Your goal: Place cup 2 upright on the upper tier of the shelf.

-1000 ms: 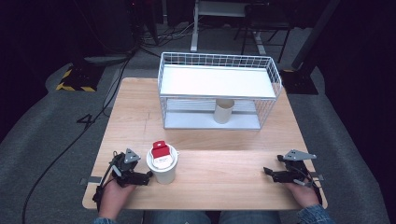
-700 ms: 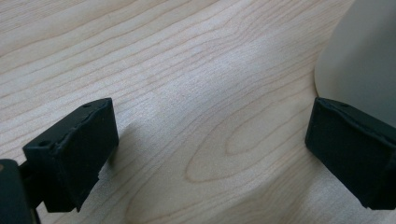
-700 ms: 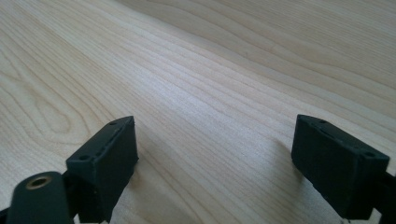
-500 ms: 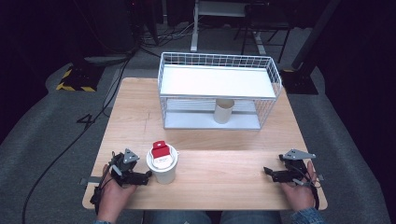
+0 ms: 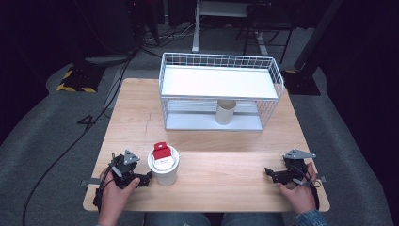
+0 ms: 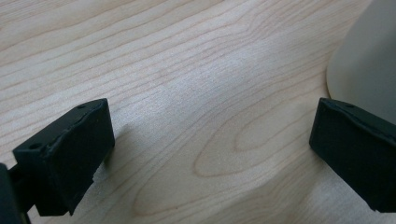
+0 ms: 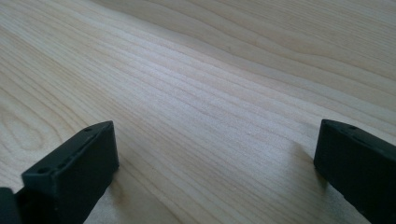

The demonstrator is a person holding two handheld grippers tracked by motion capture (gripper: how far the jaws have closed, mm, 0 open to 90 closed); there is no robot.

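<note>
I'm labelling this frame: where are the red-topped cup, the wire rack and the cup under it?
Red-topped cup [image 5: 164, 173]: high view, its pale side wall.
Wire rack [image 5: 162, 87]: high view, left wire wall.
Cup under rack [image 5: 225, 114]: high view, its side wall.

The left hand [image 5: 114, 188] comes in from the bottom edge at the near left corner of the worktop [image 5: 226, 181] and holds the left gripper [image 5: 147, 179] low over the wood, its jaws pointing right. In the left gripper view the jaws stand wide apart with bare wood between them. The right hand [image 5: 297, 190] holds the right gripper [image 5: 267, 172] at the near right corner, jaws pointing left towards the middle. In the right gripper view these jaws are likewise spread wide, close above the wood, gripping nothing.
</note>
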